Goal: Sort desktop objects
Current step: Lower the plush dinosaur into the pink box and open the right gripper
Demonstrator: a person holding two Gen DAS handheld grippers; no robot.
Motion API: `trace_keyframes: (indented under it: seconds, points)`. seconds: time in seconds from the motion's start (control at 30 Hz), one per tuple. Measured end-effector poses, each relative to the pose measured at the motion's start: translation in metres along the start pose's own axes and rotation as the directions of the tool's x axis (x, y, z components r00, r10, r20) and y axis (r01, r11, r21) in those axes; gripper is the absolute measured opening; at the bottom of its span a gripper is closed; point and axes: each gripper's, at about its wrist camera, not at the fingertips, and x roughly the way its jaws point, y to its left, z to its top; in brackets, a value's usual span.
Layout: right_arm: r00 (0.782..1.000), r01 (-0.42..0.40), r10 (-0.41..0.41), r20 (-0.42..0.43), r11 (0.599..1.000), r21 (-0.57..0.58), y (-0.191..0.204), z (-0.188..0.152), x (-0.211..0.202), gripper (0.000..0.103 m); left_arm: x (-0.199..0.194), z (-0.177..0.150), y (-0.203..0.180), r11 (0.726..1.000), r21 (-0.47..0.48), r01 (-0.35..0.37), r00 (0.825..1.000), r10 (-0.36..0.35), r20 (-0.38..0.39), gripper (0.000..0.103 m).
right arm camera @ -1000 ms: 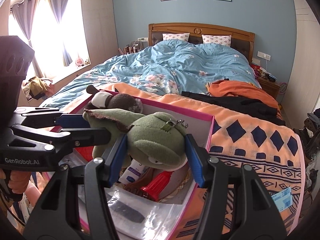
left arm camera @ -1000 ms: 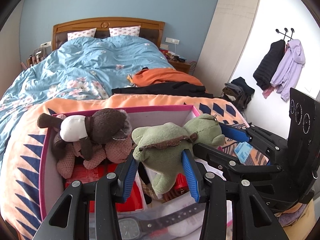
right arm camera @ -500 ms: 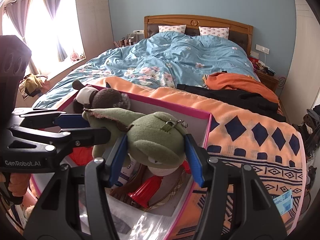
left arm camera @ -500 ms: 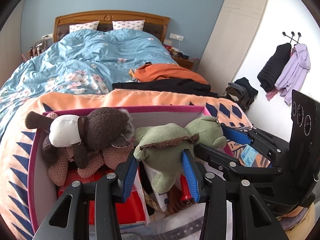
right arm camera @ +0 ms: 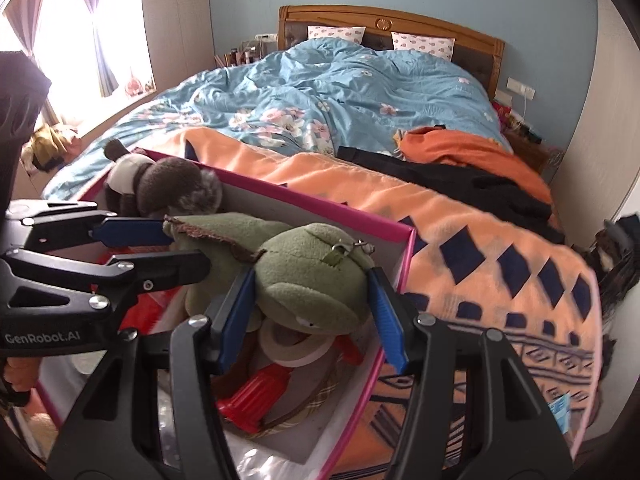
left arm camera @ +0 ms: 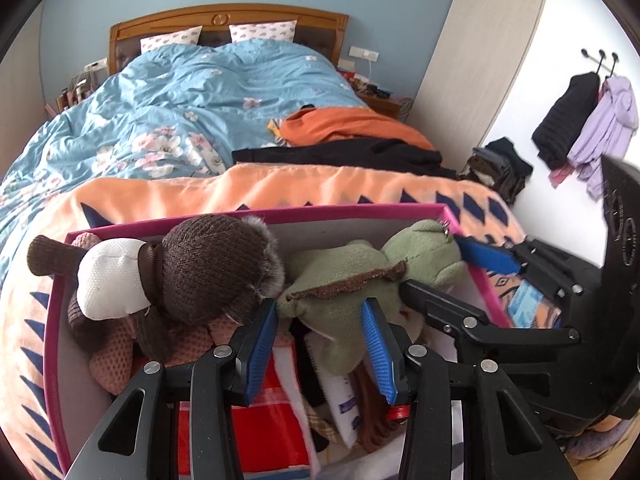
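A green plush frog (left arm camera: 360, 276) hangs over the right end of a pink-rimmed box (left arm camera: 352, 210). My left gripper (left arm camera: 320, 320) is shut on its body. My right gripper (right arm camera: 312, 296) is shut on its head (right arm camera: 316, 284), just inside the box's right wall (right arm camera: 404, 268). A brown and white plush animal (left arm camera: 188, 272) lies in the box's left end, touching the frog; it shows in the right wrist view too (right arm camera: 160, 188).
Under the frog lie a red ribbed object (right arm camera: 256, 396), a tape roll (right arm camera: 296, 344), a white tube (left arm camera: 340, 396) and a red packet (left arm camera: 276, 420). The box sits on an orange patterned blanket (right arm camera: 480, 240) at the foot of a bed with a blue duvet (left arm camera: 200, 112).
Both grippers have carried the frog forward and down, lower into the box's right end. The box and the brown plush now look closer.
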Motion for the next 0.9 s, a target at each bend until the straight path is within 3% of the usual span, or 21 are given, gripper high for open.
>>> trace_keyframes:
  seconds: [0.33, 0.47, 0.7, 0.9]
  points:
    - [0.989, 0.119, -0.129, -0.07, 0.984, -0.134, 0.015, 0.002, 0.013, 0.059, 0.001, -0.001, -0.007, 0.997, 0.04, -0.072, 0.997, 0.072, -0.012, 0.042]
    - [0.989, 0.136, -0.144, -0.041, 0.979, -0.15, 0.018, -0.003, 0.004, 0.066, 0.001, -0.001, -0.008, 0.995, 0.045, -0.094, 0.995, 0.095, -0.011, 0.042]
    - [0.994, 0.105, -0.105, 0.01, 0.99, -0.096, 0.009, -0.008, -0.02, 0.066, -0.007, -0.002, -0.007, 0.996, 0.036, -0.076, 0.997, 0.075, 0.018, 0.044]
    - [0.998, -0.009, 0.01, 0.062, 1.0, -0.015, 0.007, -0.017, -0.048, 0.066, -0.036, -0.014, -0.015, 0.997, 0.057, -0.057, 0.995, 0.052, 0.089, 0.047]
